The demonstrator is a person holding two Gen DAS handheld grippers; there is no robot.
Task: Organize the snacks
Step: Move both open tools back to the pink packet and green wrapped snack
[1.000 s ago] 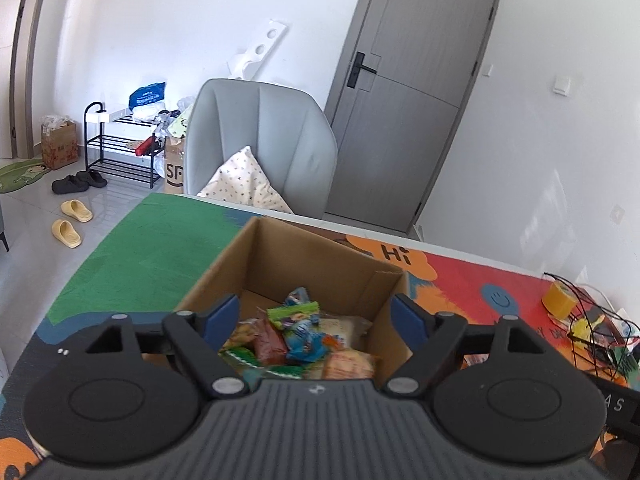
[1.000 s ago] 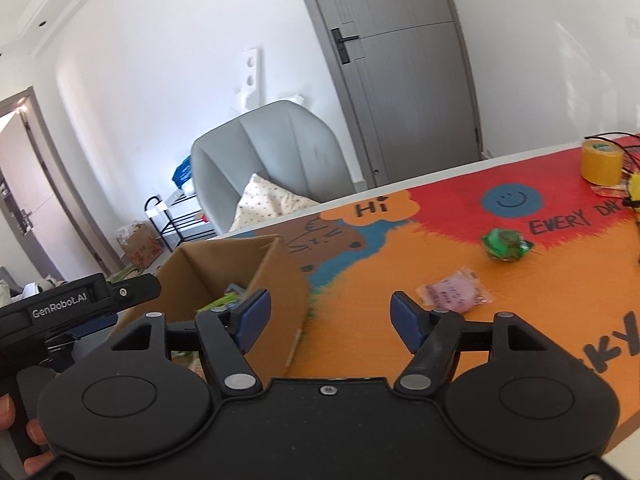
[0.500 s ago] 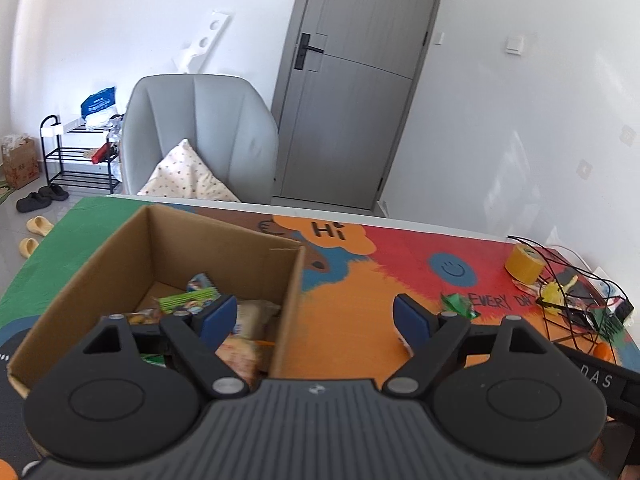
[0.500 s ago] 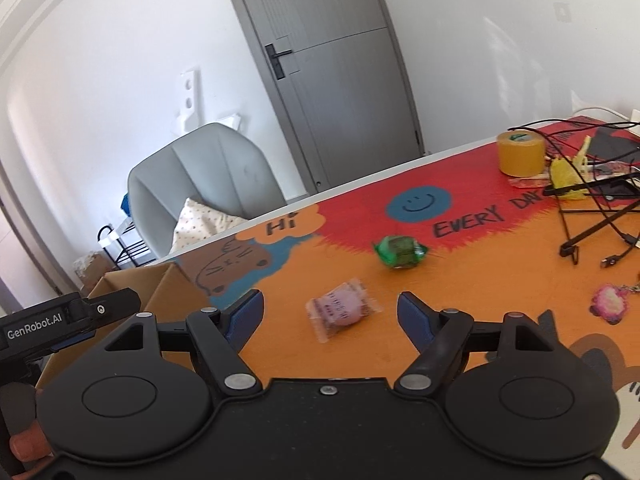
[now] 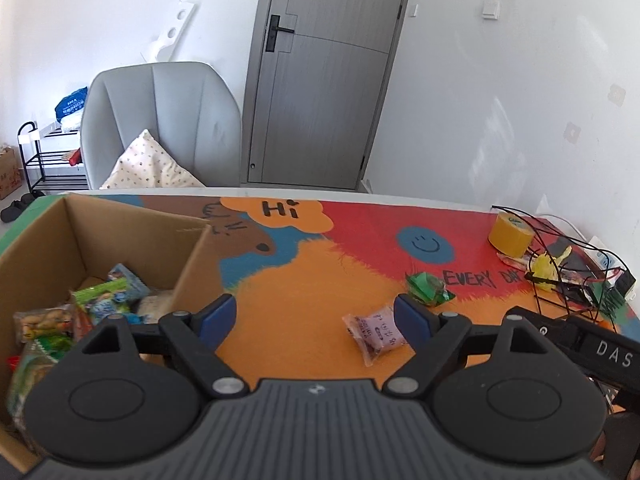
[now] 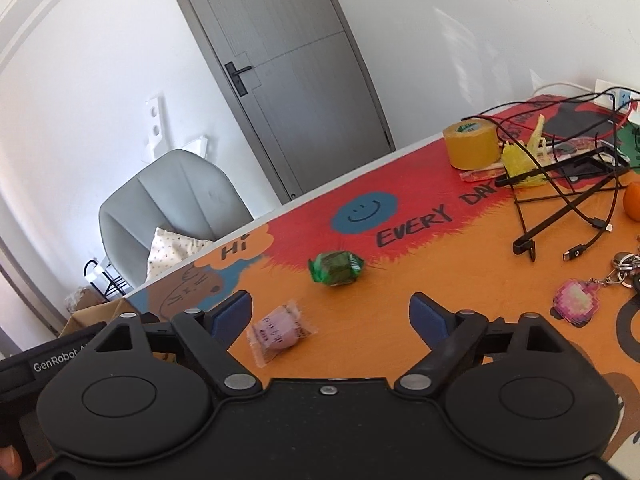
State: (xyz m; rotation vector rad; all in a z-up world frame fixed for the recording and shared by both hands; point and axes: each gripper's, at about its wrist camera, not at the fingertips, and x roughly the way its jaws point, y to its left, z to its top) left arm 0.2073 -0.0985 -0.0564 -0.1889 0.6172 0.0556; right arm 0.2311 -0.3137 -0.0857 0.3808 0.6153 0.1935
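Note:
A cardboard box point(image 5: 188, 256) at the left holds several snack packets point(image 5: 108, 296); its corner also shows in the right wrist view point(image 6: 92, 314). A pink snack packet point(image 5: 374, 334) point(image 6: 278, 328) and a green wrapped snack point(image 5: 428, 288) point(image 6: 336, 268) lie on the orange part of the mat. My left gripper point(image 5: 314, 316) is open and empty, right of the box, with the pink packet near its right finger. My right gripper point(image 6: 330, 314) is open and empty, above the mat, with the pink packet by its left finger.
A yellow tape roll point(image 6: 472, 144), a black wire rack point(image 6: 560, 184), cables point(image 6: 588, 236), a pink keychain point(image 6: 576, 304) and an orange point(image 6: 632, 200) crowd the mat's right side. A grey chair point(image 5: 160, 128) and a door point(image 5: 320, 80) stand beyond the table's far edge.
Both grippers have swung right, away from the box toward the pink and green snacks on the mat. Both stayed open and empty.

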